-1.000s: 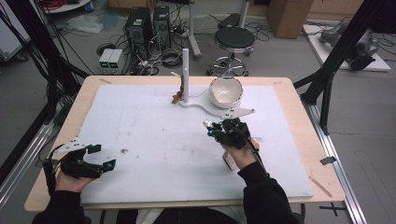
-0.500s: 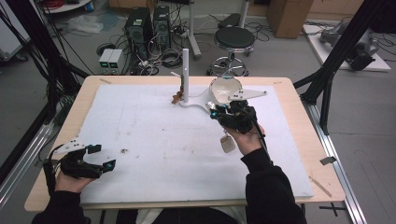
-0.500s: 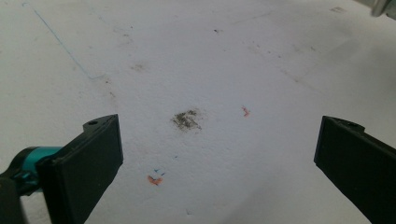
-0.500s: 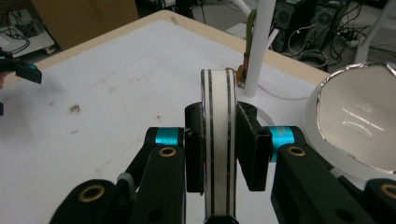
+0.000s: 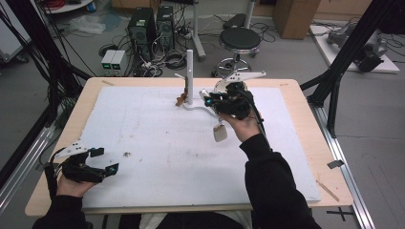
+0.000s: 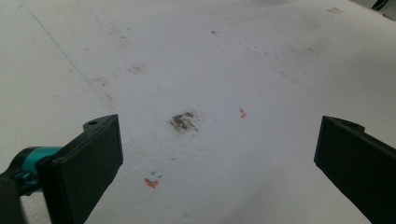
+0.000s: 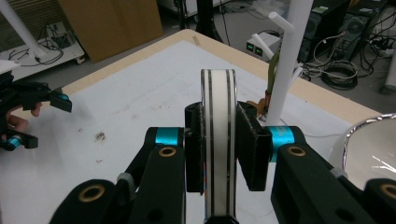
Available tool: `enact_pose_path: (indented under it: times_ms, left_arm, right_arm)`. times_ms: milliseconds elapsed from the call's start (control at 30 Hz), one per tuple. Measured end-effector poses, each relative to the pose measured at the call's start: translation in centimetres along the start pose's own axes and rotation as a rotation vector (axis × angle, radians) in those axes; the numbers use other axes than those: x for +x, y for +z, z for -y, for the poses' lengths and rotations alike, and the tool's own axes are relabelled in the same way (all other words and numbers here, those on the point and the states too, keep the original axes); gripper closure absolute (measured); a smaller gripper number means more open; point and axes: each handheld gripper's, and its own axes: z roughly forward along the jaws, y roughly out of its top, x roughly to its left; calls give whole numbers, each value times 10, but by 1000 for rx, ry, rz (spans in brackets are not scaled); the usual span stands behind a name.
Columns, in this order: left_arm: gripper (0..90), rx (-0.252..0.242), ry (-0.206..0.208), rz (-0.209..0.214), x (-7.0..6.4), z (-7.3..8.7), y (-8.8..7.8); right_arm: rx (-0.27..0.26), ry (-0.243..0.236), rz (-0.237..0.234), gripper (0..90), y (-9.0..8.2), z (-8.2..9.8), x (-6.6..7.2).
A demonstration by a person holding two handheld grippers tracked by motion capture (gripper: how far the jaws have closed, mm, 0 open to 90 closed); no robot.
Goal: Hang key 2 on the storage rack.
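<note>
My right gripper (image 5: 215,102) is shut on a flat white band with dark stripes (image 7: 218,135), held edge-on between its jaws. In the high view a beige tag-like piece (image 5: 219,131) hangs below that gripper, over the white mat. A white peg stand (image 5: 189,71) rises just left of the gripper, and its post (image 7: 289,60) shows close behind the band. A small brown item (image 5: 180,100) sits at the stand's foot. My left gripper (image 5: 98,162) rests open near the front left corner, its jaws wide apart (image 6: 219,140) over bare stained mat.
A shiny metal bowl (image 7: 369,149) stands right beside the right gripper, at the back of the mat. The white mat (image 5: 157,143) covers a wooden table (image 5: 305,119). Beyond the far edge are a stool (image 5: 240,38), computers and cables on the floor.
The right gripper has carried the band away from the person, toward the peg stand and over the bowl. The left gripper has stayed put.
</note>
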Motion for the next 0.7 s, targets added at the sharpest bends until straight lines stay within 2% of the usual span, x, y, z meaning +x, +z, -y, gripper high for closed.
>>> enact_pose_path:
  times_ms: [167, 267, 300, 600, 667, 700]
  left_arm:
    - [17, -5, -1, 7, 0, -1, 2]
    - [16, -5, 0, 8, 0, -1, 1]
    - [16, -10, 2, 13, 1, -1, 1]
    - [17, -16, -5, 18, 2, -2, 1]
    - [17, -9, -5, 21, 3, -2, 2]
    - [17, -1, -8, 25, 4, -2, 3]
  right_arm:
    - [11, -4, -7, 743, 12, -17, -2]
    - [19, -52, 0, 743, 19, -29, -2]
    - [16, -56, -16, 743, 23, -35, -3]
    - [10, -73, -25, 743, 39, -60, -8]
    - [5, -68, -38, 743, 42, -65, -10]
    - [7, -80, -51, 743, 45, -70, -12]
